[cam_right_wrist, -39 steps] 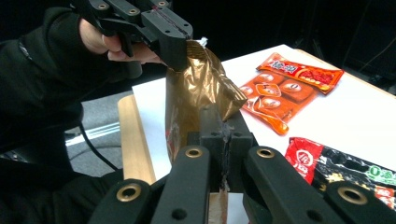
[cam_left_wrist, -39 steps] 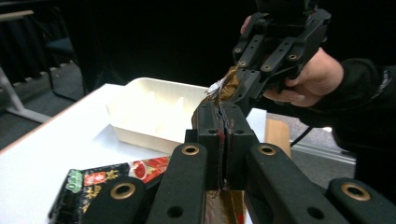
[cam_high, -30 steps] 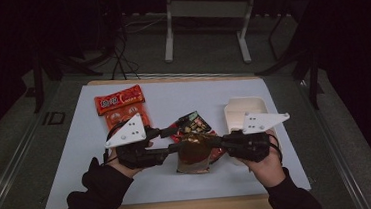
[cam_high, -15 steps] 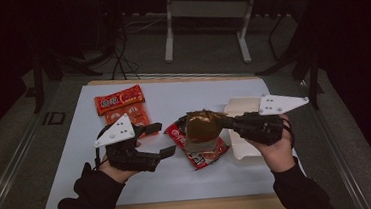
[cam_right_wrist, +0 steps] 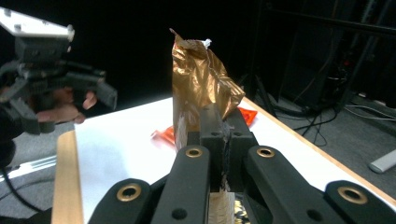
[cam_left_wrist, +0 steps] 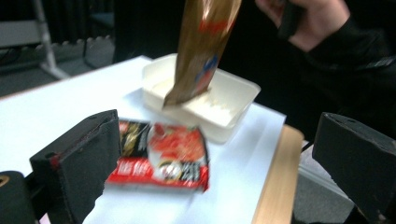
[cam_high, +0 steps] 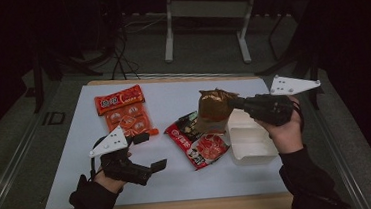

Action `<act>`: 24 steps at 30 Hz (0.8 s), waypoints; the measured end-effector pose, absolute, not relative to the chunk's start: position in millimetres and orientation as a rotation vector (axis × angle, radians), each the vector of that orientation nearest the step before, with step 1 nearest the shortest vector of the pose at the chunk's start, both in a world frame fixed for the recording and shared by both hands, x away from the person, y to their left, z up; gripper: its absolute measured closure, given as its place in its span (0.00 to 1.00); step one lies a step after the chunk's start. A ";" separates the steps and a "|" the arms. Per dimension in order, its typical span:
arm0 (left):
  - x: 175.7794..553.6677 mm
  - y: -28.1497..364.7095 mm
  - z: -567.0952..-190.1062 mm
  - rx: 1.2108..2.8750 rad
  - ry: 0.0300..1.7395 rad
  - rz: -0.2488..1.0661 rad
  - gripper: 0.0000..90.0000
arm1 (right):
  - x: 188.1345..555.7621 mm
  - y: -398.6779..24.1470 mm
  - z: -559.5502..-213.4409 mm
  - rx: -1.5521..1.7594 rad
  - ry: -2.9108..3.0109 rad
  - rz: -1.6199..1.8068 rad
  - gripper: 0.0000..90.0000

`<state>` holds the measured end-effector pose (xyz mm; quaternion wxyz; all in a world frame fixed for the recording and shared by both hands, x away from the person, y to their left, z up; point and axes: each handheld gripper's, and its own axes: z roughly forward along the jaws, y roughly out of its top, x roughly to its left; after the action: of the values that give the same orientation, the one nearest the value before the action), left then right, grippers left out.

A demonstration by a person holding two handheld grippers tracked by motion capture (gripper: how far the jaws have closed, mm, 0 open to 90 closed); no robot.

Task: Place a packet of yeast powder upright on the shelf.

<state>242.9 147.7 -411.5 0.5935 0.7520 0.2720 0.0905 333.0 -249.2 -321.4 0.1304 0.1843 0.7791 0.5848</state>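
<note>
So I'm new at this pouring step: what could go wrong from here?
The right gripper pinches the gold packet by one edge only, so it could slip or swing. Its lower end hangs near the white tub's rim, so contents might miss. The open left gripper steadies nothing.

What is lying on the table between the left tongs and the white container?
In the high view, the red noodle packet lies flat on the mat between the open left tongs and the white container; the left gripper view shows the same.
</note>
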 end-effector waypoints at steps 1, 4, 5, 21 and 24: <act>242.5 149.3 -416.4 1.751 0.630 0.227 0.03 | 336.4 -251.4 -321.1 0.541 2.256 1.697 1.00; 241.8 152.0 -425.5 1.770 0.637 0.260 0.04 | 342.8 -255.5 -320.9 0.556 2.244 1.698 1.00; 241.9 153.7 -430.8 1.776 0.644 0.256 0.04 | 346.1 -257.4 -321.0 0.561 2.238 1.699 1.00; 240.9 175.0 -478.2 1.768 0.696 0.252 0.04 | 397.4 -294.0 -326.4 0.669 2.216 1.613 1.00; 241.4 175.5 -484.7 1.763 0.712 0.236 0.04 | 405.7 -300.0 -327.0 0.665 2.200 1.623 1.00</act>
<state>241.4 175.5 -484.7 0.5750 0.7529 0.3041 0.1006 405.7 -300.0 -327.0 0.1631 0.2333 0.7715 0.5690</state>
